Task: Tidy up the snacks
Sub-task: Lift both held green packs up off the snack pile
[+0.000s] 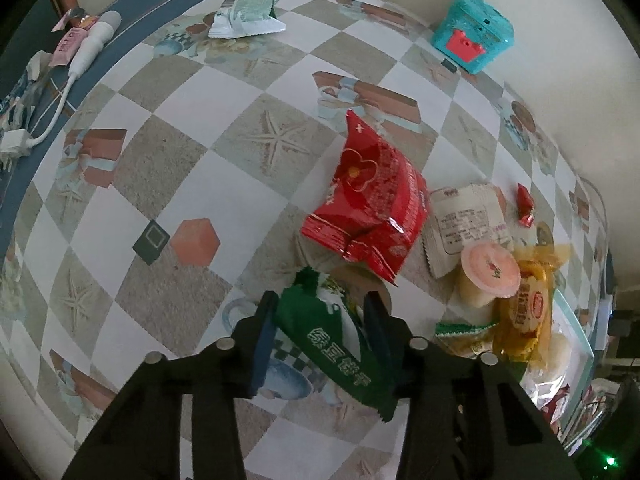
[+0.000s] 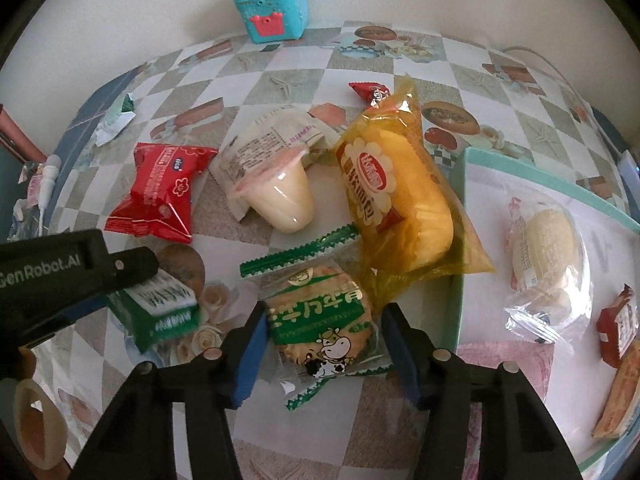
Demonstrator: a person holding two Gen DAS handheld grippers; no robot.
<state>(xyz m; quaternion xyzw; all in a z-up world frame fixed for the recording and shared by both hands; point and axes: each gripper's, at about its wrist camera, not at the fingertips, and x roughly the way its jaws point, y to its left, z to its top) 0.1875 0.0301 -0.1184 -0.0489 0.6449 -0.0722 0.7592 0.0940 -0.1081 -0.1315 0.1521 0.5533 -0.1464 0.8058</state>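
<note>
1. The left claw (image 1: 320, 316) is clamped on a green packet (image 1: 340, 340), its pads pressing both sides; the packet sits tilted just over the checked tablecloth (image 1: 168, 184).
2. The right claw (image 2: 324, 344) straddles a round biscuit pack (image 2: 320, 320) lying flat on the cloth. Its blue pads (image 2: 250, 354) stand beside the wrapper's edges, and whether they press it I cannot tell.
3. Just beyond the biscuit lie a yellow bread bag (image 2: 400, 200), a jelly cup (image 2: 280, 196) tipped on its side, a white sachet (image 2: 272, 136) under it, and a red bag (image 2: 160, 192) to the left. A small red candy (image 2: 370, 92) sits further back.
4. The yellow bag's lower end rests on the rim of a pale teal tray (image 2: 460, 240) at the right.
5. In the tray lie a clear-wrapped pale bun (image 2: 548, 248), a red pack (image 2: 618, 328) and an orange bar (image 2: 618, 396) at the right edge.
6. A teal toy box (image 2: 272, 8) stands by the far wall, well apart from the snacks.
7. A crumpled wrapper (image 1: 244, 16) and a white cable (image 1: 76, 64) lie at the cloth's far left.
</note>
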